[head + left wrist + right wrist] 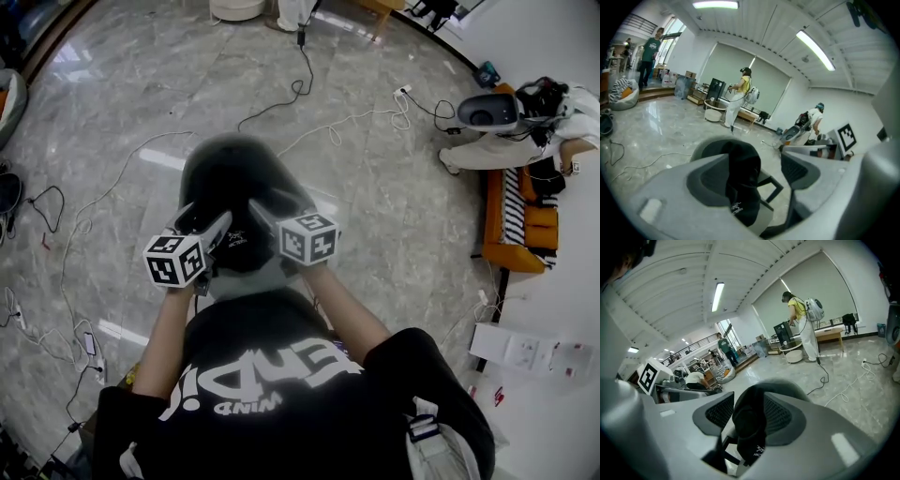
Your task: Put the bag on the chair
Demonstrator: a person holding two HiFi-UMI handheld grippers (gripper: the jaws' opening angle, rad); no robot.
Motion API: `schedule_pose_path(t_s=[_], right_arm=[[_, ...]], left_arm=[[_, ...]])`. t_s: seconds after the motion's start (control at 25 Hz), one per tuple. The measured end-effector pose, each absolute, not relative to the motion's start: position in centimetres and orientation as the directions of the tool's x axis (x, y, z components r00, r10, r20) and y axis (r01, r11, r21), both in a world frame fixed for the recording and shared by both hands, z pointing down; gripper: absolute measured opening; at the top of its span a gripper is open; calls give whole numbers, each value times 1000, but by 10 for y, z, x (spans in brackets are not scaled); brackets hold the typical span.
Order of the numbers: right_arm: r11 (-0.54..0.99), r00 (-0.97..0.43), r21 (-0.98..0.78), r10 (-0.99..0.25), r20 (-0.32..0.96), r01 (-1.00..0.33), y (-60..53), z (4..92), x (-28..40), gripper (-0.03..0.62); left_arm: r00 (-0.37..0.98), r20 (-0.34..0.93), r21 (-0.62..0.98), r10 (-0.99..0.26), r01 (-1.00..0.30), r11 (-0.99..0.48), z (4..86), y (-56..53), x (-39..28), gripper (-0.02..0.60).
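A black bag (232, 187) rests upright on a grey chair (255, 277) just in front of me. In the left gripper view the bag (743, 180) leans against the chair's rounded back (704, 149), a small white logo low on it. My left gripper (208, 223) hangs at the bag's near left side, my right gripper (277, 214) at its near right. The left gripper (754, 158) stands open and the bag shows beyond the gap. My right gripper (749, 403) is open too, with the bag (751, 427) seen through its gap. Neither pair of pads presses on it.
White and black cables (328, 127) run over the marble floor around the chair. An orange sofa (521, 234) with a person leaning at it stands at the right wall, white boxes (521, 350) nearer. A person with a backpack (740, 96) stands by a round white table (714, 115).
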State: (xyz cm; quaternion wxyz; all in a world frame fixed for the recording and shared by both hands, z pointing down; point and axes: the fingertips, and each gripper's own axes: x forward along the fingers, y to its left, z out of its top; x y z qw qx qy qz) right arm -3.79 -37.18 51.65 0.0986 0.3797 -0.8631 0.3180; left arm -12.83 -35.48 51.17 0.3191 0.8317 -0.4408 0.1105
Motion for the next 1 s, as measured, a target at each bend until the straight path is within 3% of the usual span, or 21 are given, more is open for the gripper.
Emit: schedule_pose_path(t_s=[0.16, 0.44, 0.6, 0.76, 1.0], right_arm=[[541, -705, -458, -601, 377, -706, -348, 489, -44, 184], [576, -686, -378, -659, 309, -724, -322, 455, -36, 68], [563, -649, -331, -701, 295, -757, -317, 456, -30, 17], [554, -623, -290, -729, 283, -780, -313, 458, -25, 0], [550, -615, -281, -740, 271, -786, -313, 463, -14, 0]], left_arm=[[628, 415, 407, -659, -776, -483, 482, -331, -130, 274], [595, 335, 338, -731, -800, -496, 449, -310, -151, 108], [571, 304, 283, -763, -818, -500, 445, -304, -159, 43], [546, 266, 271, -795, -833, -482, 445, -298, -169, 3], [504, 265, 233, -822, -861, -452, 455, -298, -178, 2]])
